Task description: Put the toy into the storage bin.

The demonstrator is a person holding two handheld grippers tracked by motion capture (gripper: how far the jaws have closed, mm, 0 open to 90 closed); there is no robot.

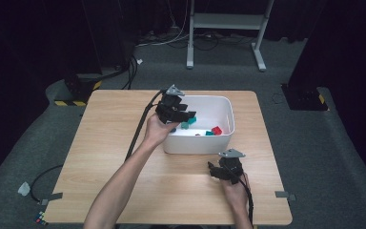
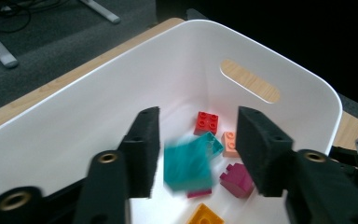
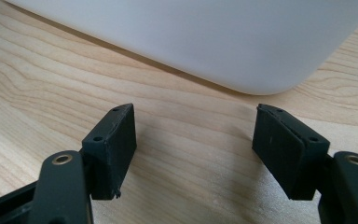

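Inside the white bin (image 2: 279, 65): teal block (image 2: 189, 165), red brick (image 2: 207, 122), magenta brick (image 2: 237, 181).

Inside the white bin (image 2: 121, 88), the floor is crowded by loose blocks (image 2: 209, 122) near the slotted end wall, while bare floor is left toward the long wall. Open tabletop (image 3: 191, 135) is left before the bin's outer wall.

No legible text, labels, numbers anywhere; far floor items perhaps too blurred.
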